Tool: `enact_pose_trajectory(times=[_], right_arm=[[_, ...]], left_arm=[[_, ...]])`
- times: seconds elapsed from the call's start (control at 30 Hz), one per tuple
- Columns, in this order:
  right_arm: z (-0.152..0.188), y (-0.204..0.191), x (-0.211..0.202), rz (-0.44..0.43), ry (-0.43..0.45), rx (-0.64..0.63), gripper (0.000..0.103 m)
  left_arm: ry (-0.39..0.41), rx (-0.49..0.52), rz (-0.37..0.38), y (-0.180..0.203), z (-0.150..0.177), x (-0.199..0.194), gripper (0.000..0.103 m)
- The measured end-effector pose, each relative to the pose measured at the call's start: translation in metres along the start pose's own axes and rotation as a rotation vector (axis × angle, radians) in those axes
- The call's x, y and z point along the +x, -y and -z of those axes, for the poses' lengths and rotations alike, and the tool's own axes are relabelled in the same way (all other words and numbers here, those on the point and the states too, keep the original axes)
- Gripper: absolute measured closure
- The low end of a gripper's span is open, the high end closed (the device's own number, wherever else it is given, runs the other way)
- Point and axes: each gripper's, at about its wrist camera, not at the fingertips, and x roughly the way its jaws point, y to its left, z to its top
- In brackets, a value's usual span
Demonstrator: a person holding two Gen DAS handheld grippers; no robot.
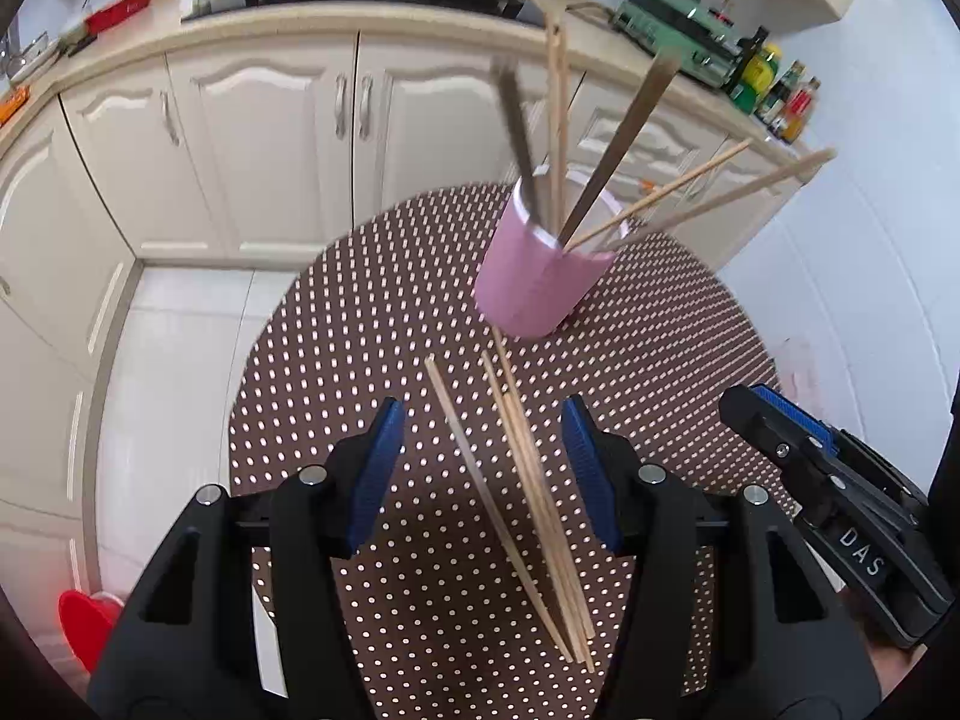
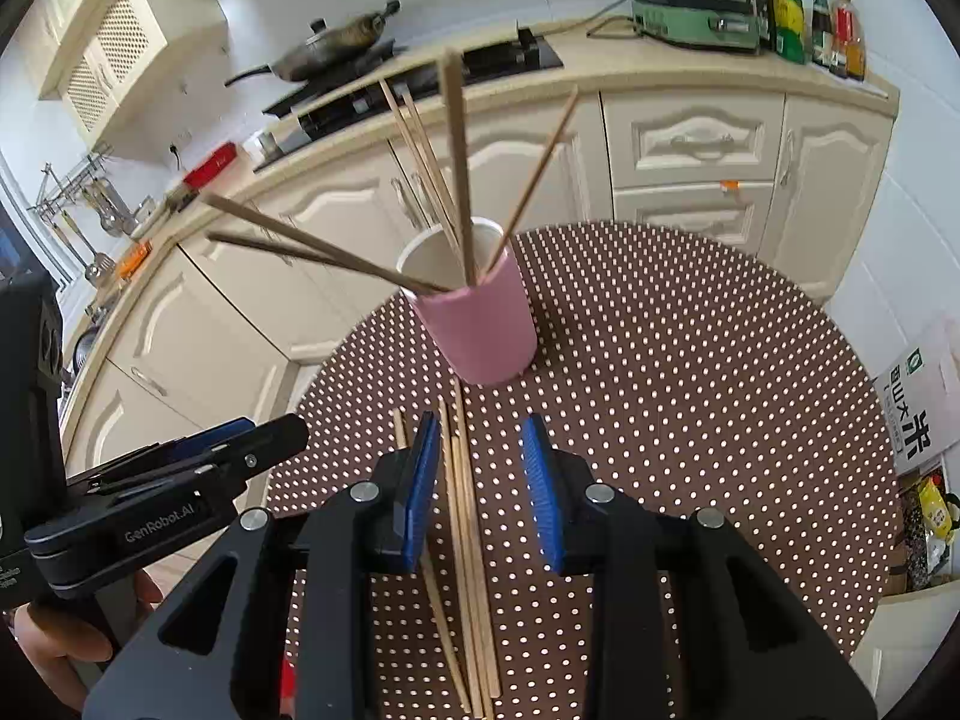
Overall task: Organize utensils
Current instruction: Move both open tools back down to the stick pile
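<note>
Cup: pink cup [image 1: 537, 285] upright on dotted desk [image 1: 360, 324], chopsticks inside.
Loose chopsticks [image 1: 528, 480]: flat on desk, before cup.
Left tongs [image 1: 480, 468]: open, straddling them.
Right tongs [image 2: 480, 480]: parted, apparently not gripping.

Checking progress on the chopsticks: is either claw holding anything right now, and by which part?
Nothing is held. The left claw and right claw both stand open above the loose chopsticks lying on the table, pads not touching them.

A lidded pan [image 2: 336, 45] sits on the black hob [image 2: 420, 90], bottles [image 2: 840, 30] beside a green appliance [image 2: 690, 12]
</note>
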Motion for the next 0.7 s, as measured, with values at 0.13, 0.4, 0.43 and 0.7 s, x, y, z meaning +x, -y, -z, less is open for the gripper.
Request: enact_pose_trajectory(times=[0.13,0.4,0.43,0.7], right_arm=[[0.001,0.009,0.022,-0.008,-0.054,-0.006,0.076],[0.002,0.023,0.063,-0.034,-0.161,-0.010,0.076],[0.002,0.024,0.067,-0.038,-0.170,-0.013,0.076],[0.001,0.028,0.100,-0.086,-0.261,-0.029,0.076]], left_arm=[[-0.057,-0.023,-0.024,-0.004,0.005,0.027,0.049],[-0.163,-0.097,-0.054,-0.015,0.012,0.079,0.049],[-0.174,-0.105,-0.052,-0.015,0.012,0.085,0.049],[-0.209,-0.125,-0.078,-0.018,0.012,0.118,0.052]])
